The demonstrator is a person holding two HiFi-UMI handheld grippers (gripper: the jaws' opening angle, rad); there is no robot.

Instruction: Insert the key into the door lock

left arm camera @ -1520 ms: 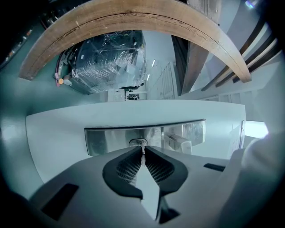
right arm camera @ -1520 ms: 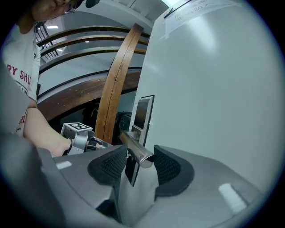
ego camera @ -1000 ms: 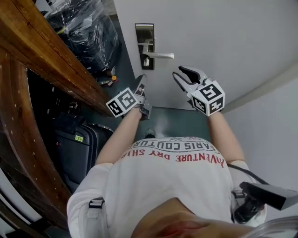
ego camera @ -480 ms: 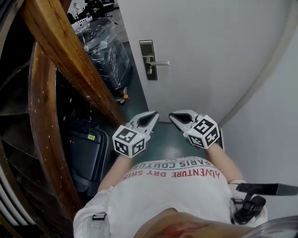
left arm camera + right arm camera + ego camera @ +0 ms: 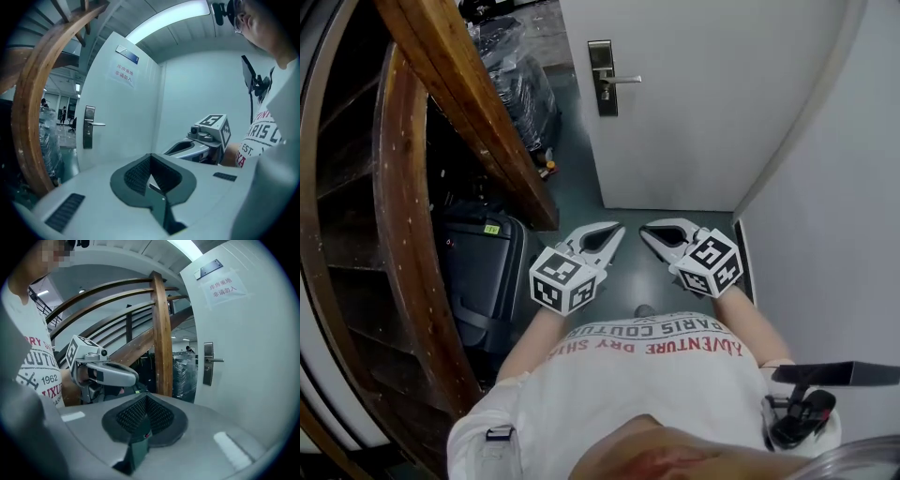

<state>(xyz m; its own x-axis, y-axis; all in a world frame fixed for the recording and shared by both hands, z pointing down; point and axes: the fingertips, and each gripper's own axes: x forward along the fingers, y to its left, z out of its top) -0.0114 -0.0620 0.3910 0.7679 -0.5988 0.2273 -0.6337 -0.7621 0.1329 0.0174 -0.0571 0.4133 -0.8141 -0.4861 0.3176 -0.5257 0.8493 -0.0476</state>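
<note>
Presently catalogued, largest to smallest, each item placed against the door (image 5: pixel 703 94).

1. door: white and shut, and the landmark for this list. It faces the person squarely, so its lock edge is open to either hand.
2. wooden staircase (image 5: pixel 459 103): rises along the door's lock side and narrows the approach.
3. person, in a white printed shirt (image 5: pixel 647 361): stands well back from the door, judged short of working range.
4. black suitcase (image 5: pixel 483 281): parked under the staircase, well apart from the door and out of the walkway.
5. plastic-wrapped bundle (image 5: pixel 520 89): stored near the door's lock edge, past the staircase.
6. left claw (image 5: pixel 617 231): clenched, pads together with nothing between them. It is held close to the chest, well apart from the door, tip aimed toward it.
7. right claw (image 5: pixel 649 232): likewise clenched and empty, just beside the left. This is judged a resting carry rather than a working one.
8. lock plate (image 5: pixel 600 56): metal, mounted upright at the door's edge nearest the staircase.
9. lever handle (image 5: pixel 623 81): level, pointing toward the door's middle.
10. key: in neither claw. A small dark stub (image 5: pixel 605 94) on the plate just under the lever may be the key already seated, but it is too small to confirm. If it is, that would account for the empty claws.
</note>
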